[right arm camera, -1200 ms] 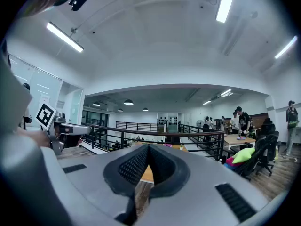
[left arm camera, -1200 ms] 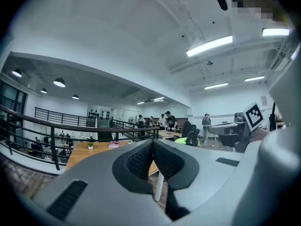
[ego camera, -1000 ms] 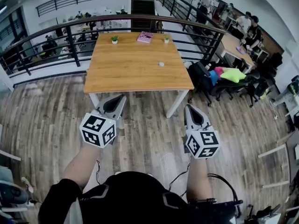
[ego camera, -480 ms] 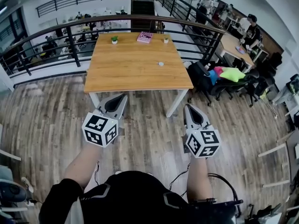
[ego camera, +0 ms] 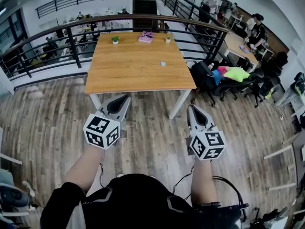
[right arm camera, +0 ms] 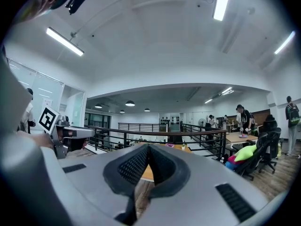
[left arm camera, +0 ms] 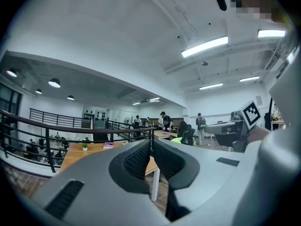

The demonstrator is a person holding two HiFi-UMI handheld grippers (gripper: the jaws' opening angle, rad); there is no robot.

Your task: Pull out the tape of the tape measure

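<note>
**Left gripper**: jaws closed pad to pad, nothing between them. Held level over the plank floor, short of the table.

**Right gripper**: jaws likewise closed and empty. Held beside the left one, well apart from it, also short of the table.

**Wooden table**: stands ahead of both grippers against a black railing. Neither gripper reaches over it.

**Tape measure**: taken to be the small pale round item lying alone right of the tabletop's middle, well apart from both grippers. It is too small here to make out case detail, and no tape shows drawn out.
- Handling, as judged: a compact, light, hard-shelled case, likely smooth enough to skid on the wood if pushed. The blade would be thin, springy and keen to retract.
- Hold, as judged: one gripper across the case's flat sides, the other pinching the end tab at the mouth. The tab's position cannot be told yet.

**Also on the table:** a pink book and a small potted plant, both at the far edge.
</note>
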